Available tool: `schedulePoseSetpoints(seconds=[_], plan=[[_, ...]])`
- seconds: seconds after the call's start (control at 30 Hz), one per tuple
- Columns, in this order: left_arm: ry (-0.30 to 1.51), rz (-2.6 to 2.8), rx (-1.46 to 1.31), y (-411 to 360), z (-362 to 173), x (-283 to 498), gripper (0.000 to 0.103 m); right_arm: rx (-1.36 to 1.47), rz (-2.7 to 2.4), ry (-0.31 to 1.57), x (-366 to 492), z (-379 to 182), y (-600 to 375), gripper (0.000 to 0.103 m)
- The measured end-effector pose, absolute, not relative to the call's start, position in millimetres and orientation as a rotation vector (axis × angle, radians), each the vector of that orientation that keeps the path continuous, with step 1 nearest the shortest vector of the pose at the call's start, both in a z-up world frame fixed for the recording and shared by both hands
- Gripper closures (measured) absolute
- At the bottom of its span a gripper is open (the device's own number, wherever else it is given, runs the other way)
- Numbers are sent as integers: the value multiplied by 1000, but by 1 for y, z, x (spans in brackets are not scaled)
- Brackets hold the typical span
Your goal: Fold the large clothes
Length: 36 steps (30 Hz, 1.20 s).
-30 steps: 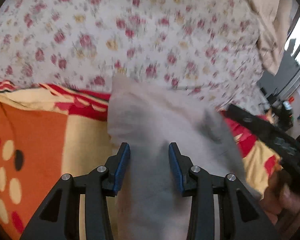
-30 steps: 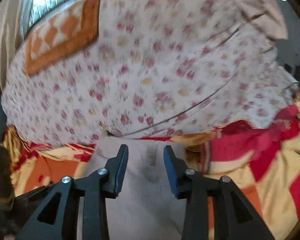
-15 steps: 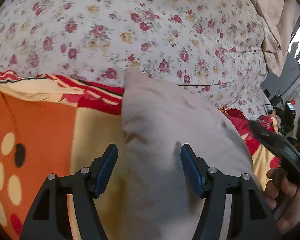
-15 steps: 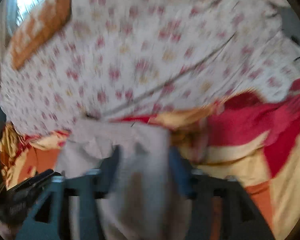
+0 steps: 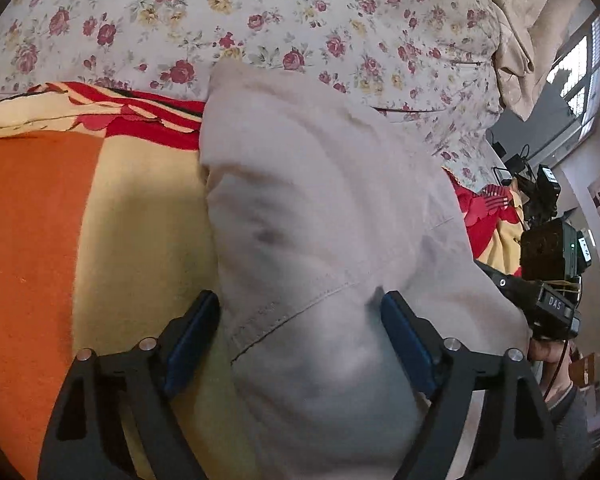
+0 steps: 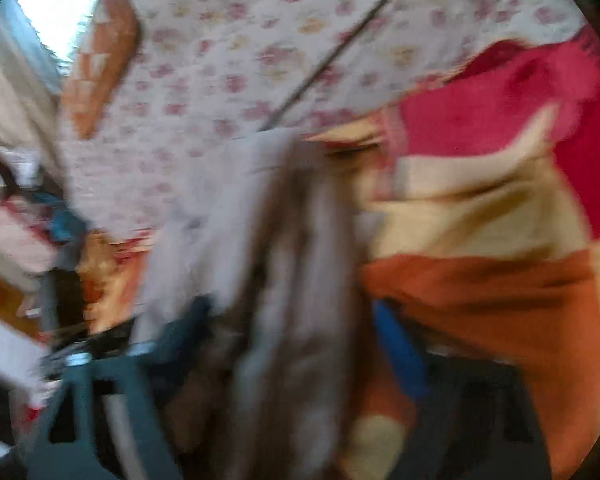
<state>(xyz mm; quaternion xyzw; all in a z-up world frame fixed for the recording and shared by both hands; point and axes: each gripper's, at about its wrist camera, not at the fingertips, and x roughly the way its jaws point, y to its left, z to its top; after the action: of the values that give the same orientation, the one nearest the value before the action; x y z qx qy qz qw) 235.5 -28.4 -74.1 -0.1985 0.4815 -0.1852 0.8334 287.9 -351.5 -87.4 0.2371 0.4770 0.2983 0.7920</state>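
Two grippers straddle the beige garment [image 5: 320, 208]: left gripper [image 5: 300, 336] opening, unclamped; right gripper [image 6: 292, 344] closing, grip blurred. The fold could be undone.

Pale grey garment [image 5: 324, 216] (folded, creased) lies on blanket.

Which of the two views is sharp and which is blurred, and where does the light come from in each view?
Left wrist view: sharp; the beige garment shows its seam clearly, daylight enters from a window at the right edge, and the fisheye bends the edges. Right wrist view: strongly motion-blurred, so the garment and the floral sheet are smeared; a window at the upper left is overexposed.
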Motion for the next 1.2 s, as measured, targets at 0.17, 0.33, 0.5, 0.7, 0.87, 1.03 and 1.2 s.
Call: schedulePoseSetpoints(seconds=[0.17, 0.33, 0.5, 0.7, 0.87, 1.03, 1.2], plan=[[967, -400, -374, -33, -65, 229, 77, 583, 577, 1000, 294, -99, -358, 39], [926, -373, -292, -30, -44, 221, 97, 702, 712, 1018, 296, -103, -341, 67], [886, -284, -259, 14, -13, 200, 98, 693, 823, 1017, 287, -91, -286, 73], [971, -180, -336, 89, -29, 184, 91, 644, 877, 1037, 269, -99, -213, 65], [969, -185, -334, 90, -36, 174, 82, 667, 792, 1055, 258, -91, -225, 56], [916, -45, -224, 86, -12, 136, 66, 427, 638, 980, 201, -26, -244, 56], [850, 101, -150, 76, 10, 80, 40, 152, 528, 756, 92, 23, -231, 36]])
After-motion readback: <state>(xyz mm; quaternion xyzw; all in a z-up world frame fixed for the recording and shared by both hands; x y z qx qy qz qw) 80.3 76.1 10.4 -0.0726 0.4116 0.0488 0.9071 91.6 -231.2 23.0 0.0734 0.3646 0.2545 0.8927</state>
